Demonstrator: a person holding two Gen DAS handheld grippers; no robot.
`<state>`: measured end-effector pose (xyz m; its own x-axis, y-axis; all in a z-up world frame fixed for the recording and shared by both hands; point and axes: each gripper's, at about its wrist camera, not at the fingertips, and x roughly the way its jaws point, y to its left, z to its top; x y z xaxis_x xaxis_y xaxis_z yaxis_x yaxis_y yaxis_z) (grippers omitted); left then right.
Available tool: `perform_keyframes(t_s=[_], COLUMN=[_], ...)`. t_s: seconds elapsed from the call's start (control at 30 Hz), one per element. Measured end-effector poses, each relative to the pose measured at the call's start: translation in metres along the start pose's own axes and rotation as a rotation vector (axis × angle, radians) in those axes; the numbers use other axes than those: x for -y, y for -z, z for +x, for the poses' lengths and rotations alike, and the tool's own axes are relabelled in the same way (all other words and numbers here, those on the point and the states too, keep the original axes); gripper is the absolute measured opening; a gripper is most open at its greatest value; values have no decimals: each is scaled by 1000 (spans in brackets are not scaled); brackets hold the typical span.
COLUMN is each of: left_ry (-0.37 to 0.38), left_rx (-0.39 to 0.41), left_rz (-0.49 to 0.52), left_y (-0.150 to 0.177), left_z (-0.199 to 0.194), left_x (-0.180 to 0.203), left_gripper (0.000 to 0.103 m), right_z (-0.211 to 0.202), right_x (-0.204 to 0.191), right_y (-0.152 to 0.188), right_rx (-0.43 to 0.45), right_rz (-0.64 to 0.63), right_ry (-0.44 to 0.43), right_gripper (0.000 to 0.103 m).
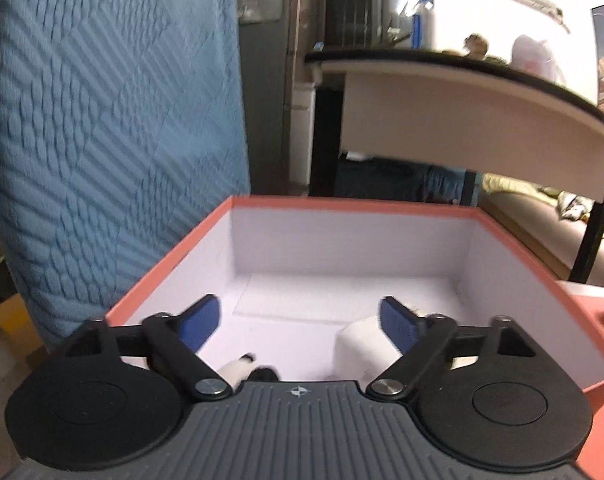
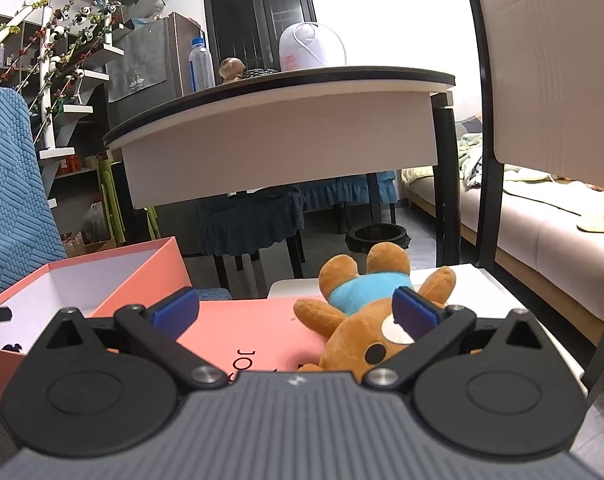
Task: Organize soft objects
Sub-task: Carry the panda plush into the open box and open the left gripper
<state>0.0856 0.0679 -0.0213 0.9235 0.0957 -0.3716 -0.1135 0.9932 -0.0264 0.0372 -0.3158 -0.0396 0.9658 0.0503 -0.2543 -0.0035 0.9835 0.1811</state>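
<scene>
A pink box (image 1: 342, 202) with a white inside fills the lower half of the left wrist view. My left gripper (image 1: 299, 318) hangs open over it, and a white soft object (image 1: 356, 344) with black parts lies on the box floor just under the fingers, partly hidden. In the right wrist view the same pink box (image 2: 145, 276) stands at the left. A brown plush bear (image 2: 366, 312) in a blue shirt lies on its back on the pink lid (image 2: 253, 324). My right gripper (image 2: 295, 310) is open, its right finger over the bear's head.
A blue textured chair back (image 1: 101, 140) rises left of the box. A round dark-edged table (image 2: 281, 120) stands behind, carrying a bottle (image 2: 201, 65) and a white dome appliance (image 2: 312, 46). A beige chair back (image 2: 550, 68) and sofa (image 2: 542, 232) are at the right.
</scene>
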Motion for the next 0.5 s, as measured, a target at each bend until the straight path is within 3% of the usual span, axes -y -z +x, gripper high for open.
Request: perform_keyframes(t_s=[0.2,0.5], left_ry=[67,119], left_rx=[66,71], left_rz=[28,53], left_y=[-3,-1], left_z=[-16,-20], left_x=[27,54], left_gripper=[103,103], right_z=[-1,3], right_x=[4,29], right_y=[0,-1], right_rx=[22,59], right_rz=[-26,-59], right_ry=[19,77], right_gripper=[103,103])
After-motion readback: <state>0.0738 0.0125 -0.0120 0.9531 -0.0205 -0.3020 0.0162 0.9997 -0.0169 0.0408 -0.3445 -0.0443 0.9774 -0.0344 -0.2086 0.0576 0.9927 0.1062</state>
